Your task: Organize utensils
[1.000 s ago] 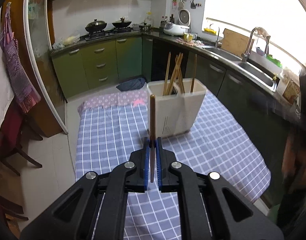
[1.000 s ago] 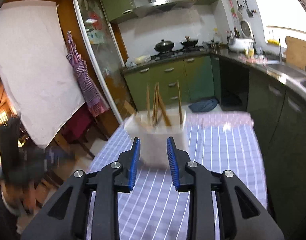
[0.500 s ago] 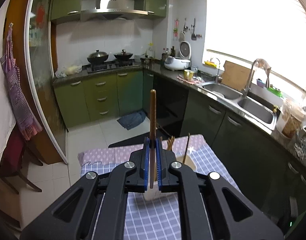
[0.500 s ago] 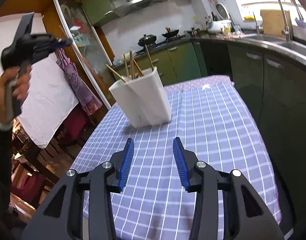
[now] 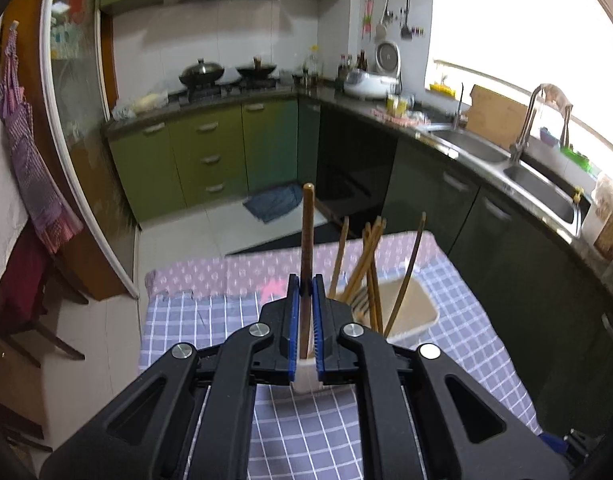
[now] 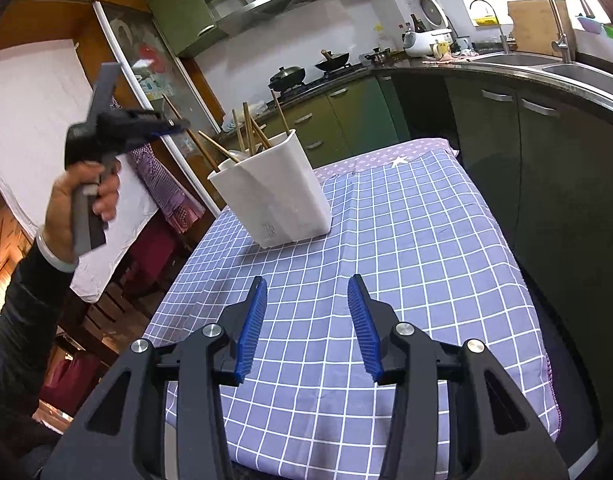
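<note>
The left gripper (image 5: pixel 305 300) is clamping a dark wooden chopstick (image 5: pixel 307 240) between its blue pads, and the stick is standing nearly upright, its rounded top rising well above the fingertips. Seen from the left wrist, the gripper is hanging above the near left corner of a white holder (image 5: pixel 416 312), which is sitting on the worktop (image 5: pixel 194 320) under a blue checked cloth. Several lighter chopsticks (image 5: pixel 370 264) are leaning inside the holder at different angles, to the right of the held one. Whether the lower end of the held chopstick is already inside the holder cannot be told, since the fingers are covering it.

From the right wrist view, a hand (image 6: pixel 80 200) in a dark sleeve is gripping the handle of the left gripper (image 6: pixel 174 124), raised to the left of the holder (image 6: pixel 274 192) and above its rim. The holder is standing upright on the checked cloth (image 6: pixel 406 240), towards the far left part of the worktop, with chopsticks (image 6: pixel 248 128) poking out of its top.

The right gripper (image 6: pixel 306 320) is holding nothing: its jaws have just been opening and are standing partly apart, with only bare cloth showing between the blue pads. It is pointing down at the worktop, on the near side of the holder and clearly apart from it.
</note>
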Demonstrator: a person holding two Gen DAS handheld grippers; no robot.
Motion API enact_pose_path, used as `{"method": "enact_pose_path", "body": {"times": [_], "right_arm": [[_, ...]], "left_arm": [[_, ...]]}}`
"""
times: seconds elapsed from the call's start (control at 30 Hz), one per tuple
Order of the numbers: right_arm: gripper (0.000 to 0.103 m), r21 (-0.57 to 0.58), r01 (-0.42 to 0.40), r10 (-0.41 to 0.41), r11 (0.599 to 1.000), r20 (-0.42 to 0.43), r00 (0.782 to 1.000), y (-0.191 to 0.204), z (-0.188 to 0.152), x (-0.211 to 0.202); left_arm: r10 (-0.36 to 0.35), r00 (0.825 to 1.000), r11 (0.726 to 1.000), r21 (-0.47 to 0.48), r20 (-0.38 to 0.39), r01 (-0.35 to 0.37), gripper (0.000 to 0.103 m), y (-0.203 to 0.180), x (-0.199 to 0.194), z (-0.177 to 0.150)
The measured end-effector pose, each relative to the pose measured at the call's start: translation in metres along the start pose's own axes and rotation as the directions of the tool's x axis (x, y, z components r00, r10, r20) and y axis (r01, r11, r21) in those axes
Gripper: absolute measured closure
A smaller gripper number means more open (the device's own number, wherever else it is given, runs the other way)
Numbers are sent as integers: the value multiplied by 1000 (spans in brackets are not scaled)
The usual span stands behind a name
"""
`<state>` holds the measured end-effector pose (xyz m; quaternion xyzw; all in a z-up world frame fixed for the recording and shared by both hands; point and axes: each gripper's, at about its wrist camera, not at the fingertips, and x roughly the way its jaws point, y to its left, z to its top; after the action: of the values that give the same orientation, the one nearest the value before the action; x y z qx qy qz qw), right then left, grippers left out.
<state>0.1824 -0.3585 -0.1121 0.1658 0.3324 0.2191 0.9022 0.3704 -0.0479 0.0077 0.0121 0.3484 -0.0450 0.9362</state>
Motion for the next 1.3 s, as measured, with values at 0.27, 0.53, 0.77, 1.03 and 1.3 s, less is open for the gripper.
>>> {"method": "enact_pose_path", "body": {"times": [0.27,0.53,0.77,1.03,1.3], "right_arm": [[52,-17,21,-21,1000,-9,1000,10,-1,-1],[35,-63,49,-49,997,13,999,20,-8,-15],[5,-96,66,-61,993,49,997,26,-25,-32],[5,-224,119,-97,967,107,990,58,-41,-64],[5,-271,183,-129,945,206,970,80,-62,-113]], "left_arm": [[-12,1000,1000,15,-22,13,52,-1,4,-35],[-61,996,996,-58,69,65,16,7,-60,-84],[-26,995,998,-53,101,31,8,10,-124,-171],[13,988,996,-91,155,1,7,8,-187,-235],[24,982,994,-111,187,-3,7,9,-234,-265]]}}
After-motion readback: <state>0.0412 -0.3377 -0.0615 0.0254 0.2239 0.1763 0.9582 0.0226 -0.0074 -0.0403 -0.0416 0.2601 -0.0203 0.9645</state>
